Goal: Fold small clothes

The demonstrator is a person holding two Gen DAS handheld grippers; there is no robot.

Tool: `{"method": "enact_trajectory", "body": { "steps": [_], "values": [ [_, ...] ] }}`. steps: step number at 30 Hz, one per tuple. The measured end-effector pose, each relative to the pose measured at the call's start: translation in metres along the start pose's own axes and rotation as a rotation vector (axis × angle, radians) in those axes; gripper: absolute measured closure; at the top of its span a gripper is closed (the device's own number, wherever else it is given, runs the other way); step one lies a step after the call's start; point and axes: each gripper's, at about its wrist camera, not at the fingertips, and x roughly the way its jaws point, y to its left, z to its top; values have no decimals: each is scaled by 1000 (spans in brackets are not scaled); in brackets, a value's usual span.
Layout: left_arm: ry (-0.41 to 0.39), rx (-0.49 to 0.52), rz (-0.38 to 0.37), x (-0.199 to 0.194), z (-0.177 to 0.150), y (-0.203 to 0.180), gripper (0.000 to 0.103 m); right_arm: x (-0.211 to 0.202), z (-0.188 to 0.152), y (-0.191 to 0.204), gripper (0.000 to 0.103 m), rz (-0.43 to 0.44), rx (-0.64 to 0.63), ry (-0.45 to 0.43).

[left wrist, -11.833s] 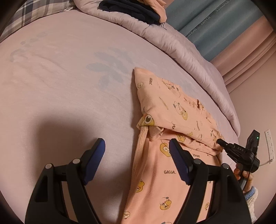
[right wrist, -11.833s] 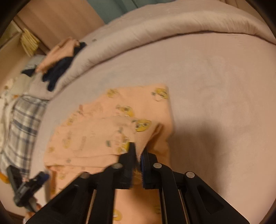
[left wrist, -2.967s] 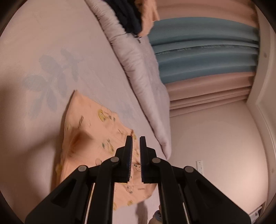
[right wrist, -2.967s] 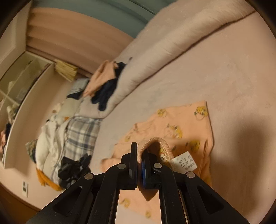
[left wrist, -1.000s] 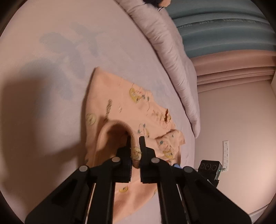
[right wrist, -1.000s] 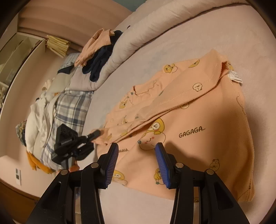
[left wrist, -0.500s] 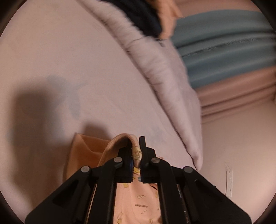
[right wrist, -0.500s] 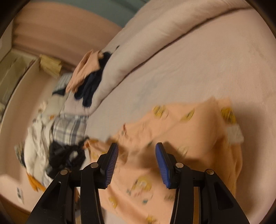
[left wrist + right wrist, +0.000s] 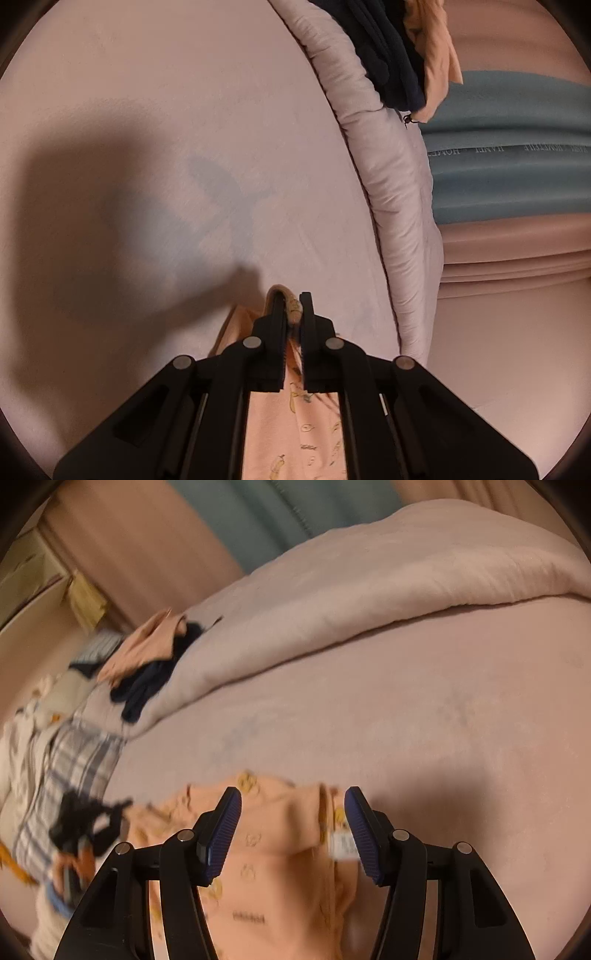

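Observation:
A small peach garment with yellow cartoon prints (image 9: 280,853) lies on the pink bed sheet (image 9: 424,720). In the left wrist view my left gripper (image 9: 293,306) is shut on a rolled edge of the garment (image 9: 291,417), which hangs below the fingers. In the right wrist view my right gripper (image 9: 293,801) is open and empty, just above the garment's folded upper edge, with a white care label (image 9: 345,845) by its right finger. The left gripper (image 9: 88,823) shows at the garment's left end, blurred.
A rolled lilac duvet (image 9: 391,206) runs along the bed's far side, with dark navy and peach clothes (image 9: 402,55) piled on it. A plaid cloth (image 9: 62,768) and more laundry lie at the left. Teal and pink curtains (image 9: 509,173) hang behind.
My left gripper has lifted and carried the garment's edge forward over the sheet. My right gripper has stayed open and come lower and closer to the garment's upper edge.

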Motion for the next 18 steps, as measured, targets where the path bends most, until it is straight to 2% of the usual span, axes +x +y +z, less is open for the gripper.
{"method": "enact_trajectory", "body": {
  "steps": [2, 4, 5, 6, 7, 8, 10, 12, 14, 16, 18],
  "values": [
    [-3, 10, 13, -1, -1, -4, 99, -3, -4, 1, 44, 73, -15, 44],
    [9, 36, 0, -1, -7, -7, 96, -4, -10, 0, 44, 244, 21, 88],
    [16, 36, -2, -1, -8, -6, 88, -2, -13, 4, 44, 297, 28, 108],
    [35, 26, 1, -1, -8, -4, 69, 0, -17, 9, 44, 313, 14, 122],
    [42, 11, 21, -3, -7, 1, 61, 5, -20, 15, 44, 307, -8, 139],
    [30, 12, 41, -5, -6, 2, 57, 9, -21, 17, 44, 300, -14, 152],
    [-10, 40, 103, -20, 1, 7, 57, 18, -23, 22, 44, 301, -17, 181],
    [-48, 33, 104, -38, 7, 13, 57, 24, -23, 27, 44, 312, -19, 172],
    [-69, 98, 110, -55, 7, 8, 57, 24, -26, 27, 44, 360, -14, 186],
    [-31, 212, 86, -62, -7, -7, 57, 31, -31, 38, 44, 390, -55, 216],
    [55, 310, 14, -57, -29, -24, 57, 36, -35, 46, 44, 372, -100, 237]
  ]
}}
